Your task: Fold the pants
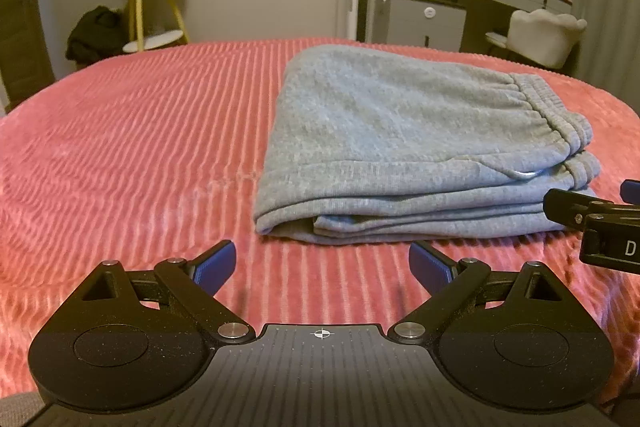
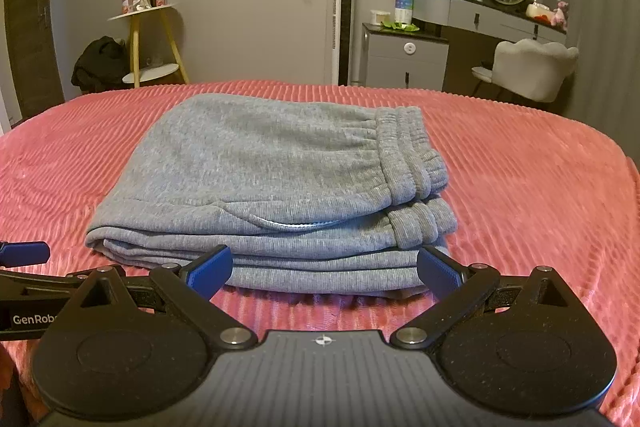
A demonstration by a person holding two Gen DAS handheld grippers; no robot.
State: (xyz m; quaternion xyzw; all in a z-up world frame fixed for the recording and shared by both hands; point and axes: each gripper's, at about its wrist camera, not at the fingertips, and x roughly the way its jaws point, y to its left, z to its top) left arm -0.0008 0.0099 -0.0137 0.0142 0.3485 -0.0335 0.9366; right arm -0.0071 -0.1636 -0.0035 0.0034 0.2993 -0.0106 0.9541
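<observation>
You see heather-grey sweatpants [image 2: 264,183] with a ribbed waistband on a coral-pink bedspread [image 2: 520,187] ridged in fine stripes. Your left gripper [image 1: 322,263] and right gripper [image 2: 325,269] are black, their finger pads [image 2: 212,267] bright blue.

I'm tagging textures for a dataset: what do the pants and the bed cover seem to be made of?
Pants: looks like soft grey knit sweatshirt cotton or a blend, matte, with fine ribbed weave and a gathered elastic waistband.
Bed cover: pink plush, probably polyester fleece, with raised corded ridges and a slight sheen.

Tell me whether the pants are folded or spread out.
Folded: the grey pants lie as a compact stack of layers on the pink bedspread, waistband on top.
</observation>
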